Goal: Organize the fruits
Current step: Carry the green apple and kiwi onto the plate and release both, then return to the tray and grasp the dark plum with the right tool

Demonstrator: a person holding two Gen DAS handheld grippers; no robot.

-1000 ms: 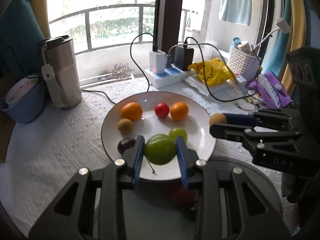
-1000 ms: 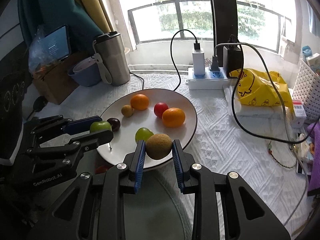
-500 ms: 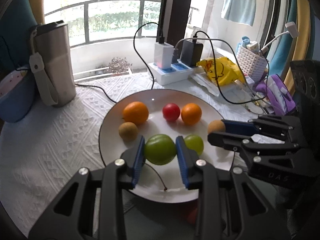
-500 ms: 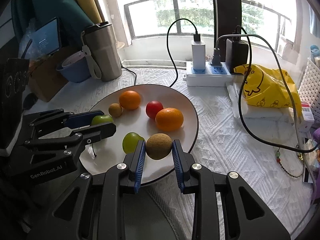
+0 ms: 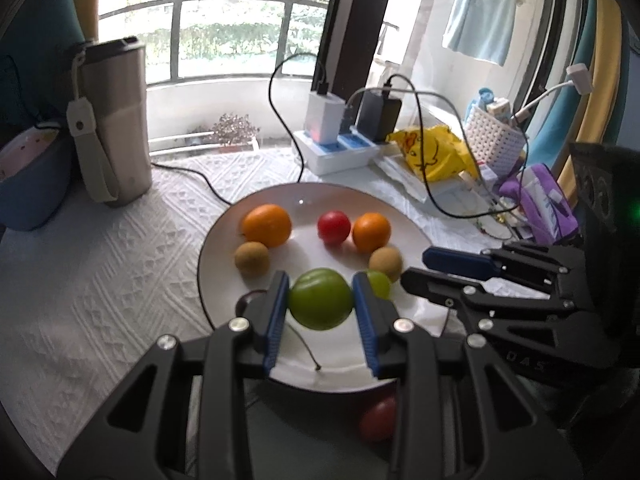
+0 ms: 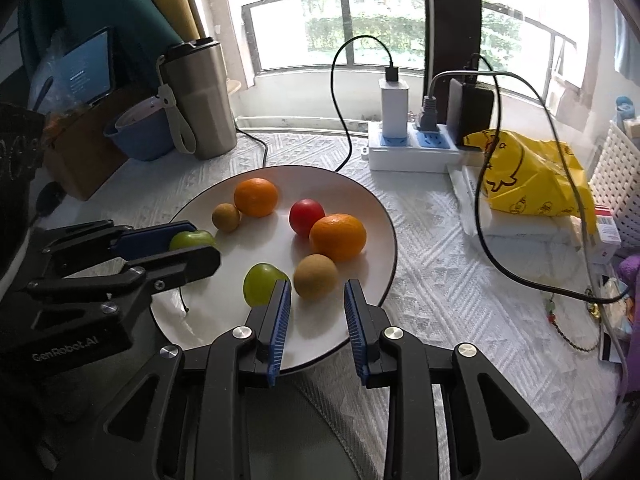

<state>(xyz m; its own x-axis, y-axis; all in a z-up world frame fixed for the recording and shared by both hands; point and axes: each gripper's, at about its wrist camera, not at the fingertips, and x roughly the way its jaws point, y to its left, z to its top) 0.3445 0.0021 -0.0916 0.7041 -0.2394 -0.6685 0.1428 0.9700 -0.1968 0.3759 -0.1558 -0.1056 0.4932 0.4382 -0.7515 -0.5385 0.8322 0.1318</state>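
A: Left gripper (image 5: 320,300)?
B: It is clamping a green apple (image 5: 320,299) between its blue pads (image 5: 276,316), hanging over the near part of the plate (image 5: 212,248). A stem is dangling below the apple.

A: Right gripper (image 6: 317,312)?
B: Its fingers are standing apart with nothing between them. A brown fruit (image 6: 315,277) is sitting on the plate just ahead of the gap; contact with the pads cannot be told.

A: What else is lying on the plate?
B: From the right wrist view: a small green fruit (image 6: 262,283) just left of the brown fruit, an orange (image 6: 338,237) behind it, a red fruit (image 6: 306,216) touching that orange, a second orange (image 6: 256,197) farther back, and a smaller brown fruit (image 6: 226,217) right beside that one.

A: Anything off the plate?
B: A red fruit (image 5: 378,424) is showing low in the left wrist view, near the plate's edge, blurred.

A: The rest of the table?
B: A white cloth (image 6: 432,264) is covering it. A steel tumbler (image 6: 200,96) is standing back left beside a blue bowl (image 6: 140,132). A power strip (image 6: 412,148) with chargers is sitting behind the plate, a yellow bag (image 6: 532,176) to its right, and a white basket (image 5: 494,144) past that.
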